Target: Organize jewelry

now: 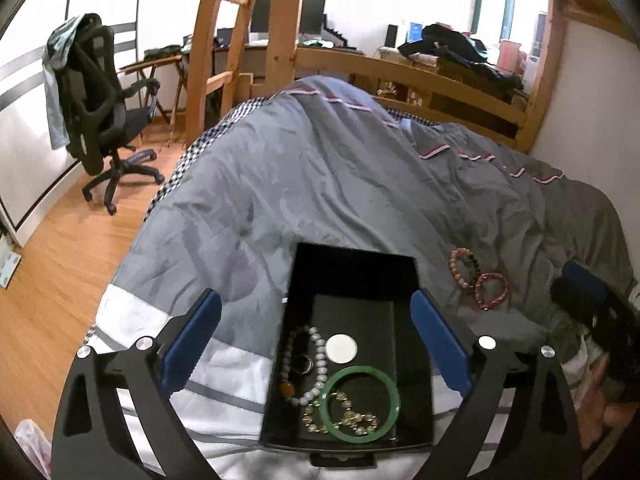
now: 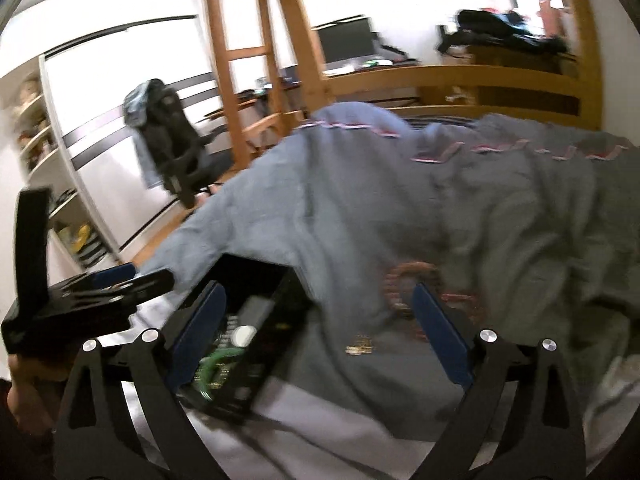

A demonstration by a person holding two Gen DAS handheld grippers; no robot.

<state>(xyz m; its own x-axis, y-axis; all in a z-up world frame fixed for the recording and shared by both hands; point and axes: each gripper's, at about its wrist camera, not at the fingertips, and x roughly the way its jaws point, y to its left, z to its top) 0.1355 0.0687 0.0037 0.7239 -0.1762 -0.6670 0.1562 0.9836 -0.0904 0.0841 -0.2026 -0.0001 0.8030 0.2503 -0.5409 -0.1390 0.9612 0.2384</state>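
Observation:
An open black jewelry box (image 1: 352, 276) lies on the grey bed cover. Inside are a green bangle (image 1: 360, 402), a pale bead bracelet (image 1: 316, 364), a dark ring (image 1: 302, 365), a gold chain (image 1: 344, 420) and a white disc (image 1: 341, 348). My left gripper (image 1: 316, 320) is open above the box, empty. Bead bracelets (image 1: 478, 278) lie on the cover to the right of the box. My right gripper (image 2: 320, 312) is open and empty above the cover; the blurred bracelets (image 2: 404, 284) lie near its right finger, the box (image 2: 240, 332) by its left finger. A small gold piece (image 2: 360, 345) lies between.
The bed has a wooden frame (image 1: 420, 76) and a ladder (image 1: 224, 52) behind it. An office chair (image 1: 104, 112) stands on the wood floor at the left. A wall runs along the bed's right side. The right gripper shows at the edge of the left wrist view (image 1: 592, 304).

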